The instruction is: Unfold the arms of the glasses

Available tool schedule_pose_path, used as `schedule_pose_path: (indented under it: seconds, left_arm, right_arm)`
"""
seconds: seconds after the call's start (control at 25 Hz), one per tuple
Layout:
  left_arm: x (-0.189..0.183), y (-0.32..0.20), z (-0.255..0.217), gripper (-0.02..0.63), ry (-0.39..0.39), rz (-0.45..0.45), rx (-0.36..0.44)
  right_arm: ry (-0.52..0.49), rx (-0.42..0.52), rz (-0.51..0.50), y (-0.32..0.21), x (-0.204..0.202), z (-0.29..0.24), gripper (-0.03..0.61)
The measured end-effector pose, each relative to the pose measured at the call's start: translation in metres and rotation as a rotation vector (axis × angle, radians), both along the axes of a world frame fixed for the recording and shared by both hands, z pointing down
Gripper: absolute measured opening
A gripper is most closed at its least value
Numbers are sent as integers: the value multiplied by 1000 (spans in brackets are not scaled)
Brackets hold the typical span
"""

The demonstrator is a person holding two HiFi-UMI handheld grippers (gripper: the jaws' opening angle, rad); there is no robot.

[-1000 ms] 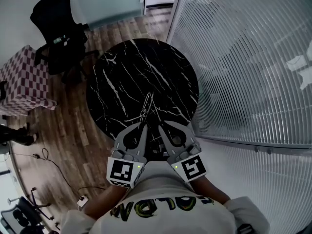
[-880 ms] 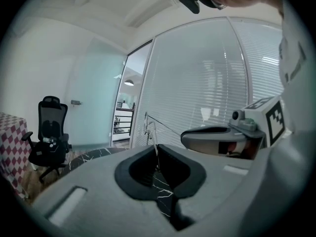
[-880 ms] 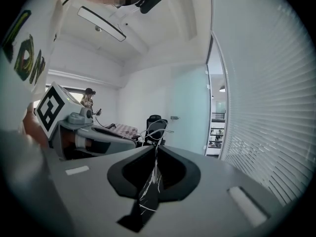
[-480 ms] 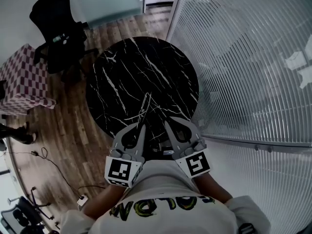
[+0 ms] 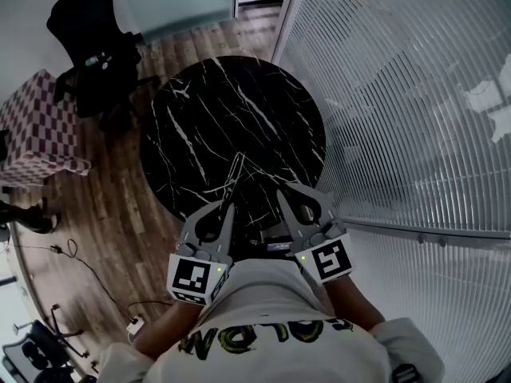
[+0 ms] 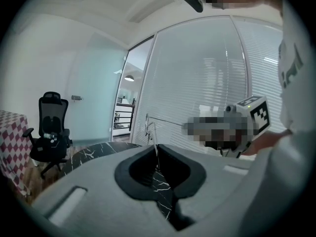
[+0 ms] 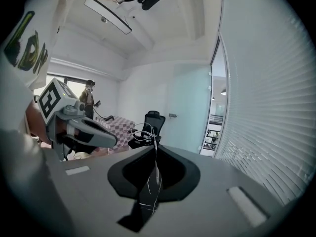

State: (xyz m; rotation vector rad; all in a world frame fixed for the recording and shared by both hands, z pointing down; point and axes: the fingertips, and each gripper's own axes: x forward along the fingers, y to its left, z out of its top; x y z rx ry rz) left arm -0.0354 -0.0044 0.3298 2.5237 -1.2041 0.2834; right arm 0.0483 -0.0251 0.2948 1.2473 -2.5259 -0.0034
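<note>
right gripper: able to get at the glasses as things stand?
Probably yes: the right gripper looks shut on a thin arm of the glasses, which the left gripper pinches above the table.

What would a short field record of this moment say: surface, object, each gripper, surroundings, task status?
surface: round black marble table
object: thin wire-framed glasses, held between both grippers over the table's near part
left gripper: jaws closed on a thin arm of the glasses
right gripper: jaws closed on another thin wire of the glasses
surroundings: black office chair, slatted glass wall
task status: how far the arms are unfolded is too fine to tell
</note>
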Motion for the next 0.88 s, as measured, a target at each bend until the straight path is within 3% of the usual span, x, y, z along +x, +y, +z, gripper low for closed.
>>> schedule_pose_path:
  seconds: [0.48, 0.88]
  left_arm:
    - [-2, 3, 8, 5, -4, 6, -23]
    - [3, -4, 12, 13, 12, 18, -11]
  right_arm:
    - [69, 12, -17, -8, 16, 3, 18]
    - [58, 5, -65, -4, 1, -2, 12]
